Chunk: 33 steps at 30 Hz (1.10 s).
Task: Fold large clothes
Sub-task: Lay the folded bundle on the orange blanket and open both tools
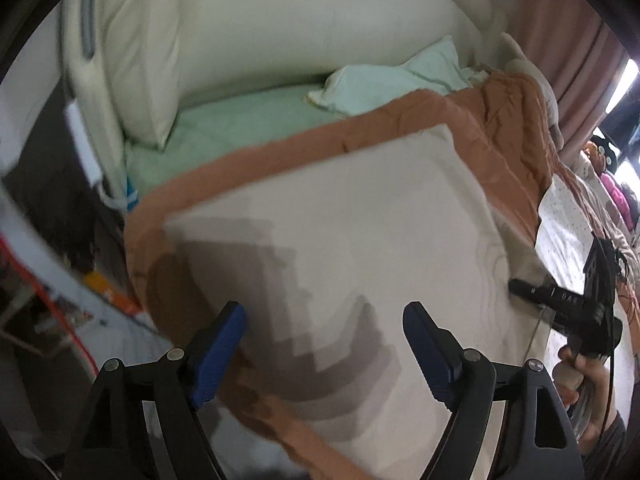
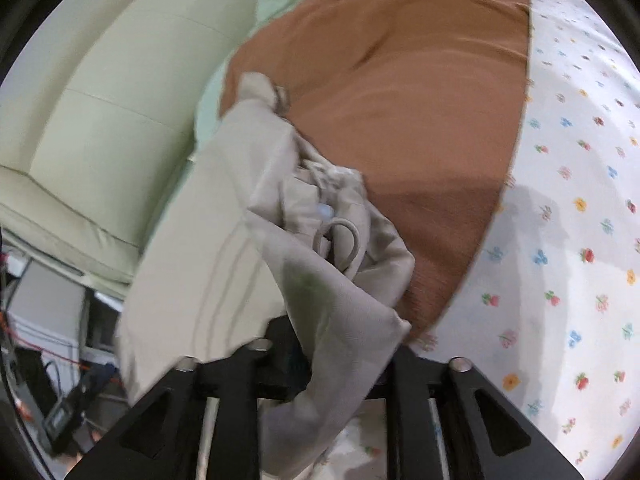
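Garment point(image 1: 360, 240), beige, lies on brown blanket point(image 1: 500, 120); right gripper point(image 2: 316, 364) pinches its edge, left gripper point(image 1: 324, 320) gapes empty: carry edge level.

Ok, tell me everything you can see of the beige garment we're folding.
The pale beige woven garment lies spread flat over a rust-orange blanket on the bed, smooth in the left wrist view. Its near edge is bunched and lifted, clamped in the right hand-held gripper; a drawstring loop shows among the folds. The left hand-held gripper hovers open above it, holding nothing.
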{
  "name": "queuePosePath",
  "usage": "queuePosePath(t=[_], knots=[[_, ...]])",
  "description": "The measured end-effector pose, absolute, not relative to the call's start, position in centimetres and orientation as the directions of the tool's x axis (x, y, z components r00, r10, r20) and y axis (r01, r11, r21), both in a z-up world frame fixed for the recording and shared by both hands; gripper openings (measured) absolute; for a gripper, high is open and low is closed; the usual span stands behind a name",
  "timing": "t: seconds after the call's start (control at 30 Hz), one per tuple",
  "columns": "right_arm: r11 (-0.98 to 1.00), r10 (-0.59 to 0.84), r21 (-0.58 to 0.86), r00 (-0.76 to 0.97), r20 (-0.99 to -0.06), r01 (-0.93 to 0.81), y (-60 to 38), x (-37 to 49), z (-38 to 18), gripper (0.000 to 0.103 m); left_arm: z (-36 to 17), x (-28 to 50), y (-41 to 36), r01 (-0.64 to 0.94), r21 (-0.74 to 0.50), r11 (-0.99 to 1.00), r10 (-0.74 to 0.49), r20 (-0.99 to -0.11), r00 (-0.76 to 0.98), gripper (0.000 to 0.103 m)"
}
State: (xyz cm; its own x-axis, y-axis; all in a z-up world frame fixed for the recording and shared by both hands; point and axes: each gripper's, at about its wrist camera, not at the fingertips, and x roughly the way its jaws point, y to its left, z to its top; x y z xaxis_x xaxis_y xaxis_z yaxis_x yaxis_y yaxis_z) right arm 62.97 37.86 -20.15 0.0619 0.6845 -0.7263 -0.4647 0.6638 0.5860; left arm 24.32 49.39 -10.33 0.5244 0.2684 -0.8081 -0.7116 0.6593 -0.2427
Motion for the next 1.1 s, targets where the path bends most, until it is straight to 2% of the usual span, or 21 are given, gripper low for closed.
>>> queuePosePath(t=[0.13,0.33,0.4,0.5,0.6,0.77,0.93,1.1], knots=[[0.687,0.644,0.510,0.109,-0.757,-0.518,37.8,61.7,-19.2,0.036,-11.9,24.0,48.3,-0.720,-0.241,0.651,0.259,-0.821,0.509,0.082],[0.791,0.517,0.334,0.266,-0.814,-0.513,36.0,60.4,-16.3,0.038,-11.8,23.0,47.2,-0.717,-0.247,0.651,0.256,-0.819,0.514,0.082],[0.818,0.496,0.301,0.337,-0.800,-0.490,34.7,60.1,-14.5,0.038,-11.3,23.1,46.5,-0.709,-0.238,0.664,0.266,-0.811,0.521,0.082],[0.781,0.547,0.299,0.371,-0.750,-0.548,34.2,59.0,-11.8,0.038,-10.9,23.4,45.5,-0.700,-0.251,0.668,0.260,-0.803,0.536,0.082],[0.707,0.611,0.323,0.314,-0.726,-0.629,35.3,57.7,-10.7,0.038,-11.3,24.3,44.5,-0.701,-0.238,0.672,0.260,-0.811,0.525,0.084],[0.615,0.652,0.340,0.216,-0.727,-0.712,37.5,55.3,-12.1,0.037,-13.1,25.3,42.6,-0.706,-0.203,0.679,0.248,-0.841,0.481,0.086],[0.568,0.599,0.295,0.140,-0.789,-0.768,39.3,52.1,-15.4,0.038,-14.7,25.2,40.6,-0.697,-0.229,0.679,0.205,-0.853,0.481,0.088],[0.574,0.543,0.259,0.125,-0.830,-0.777,39.0,50.2,-16.3,0.038,-14.6,25.0,38.9,-0.690,-0.228,0.687,0.192,-0.859,0.474,0.088]])
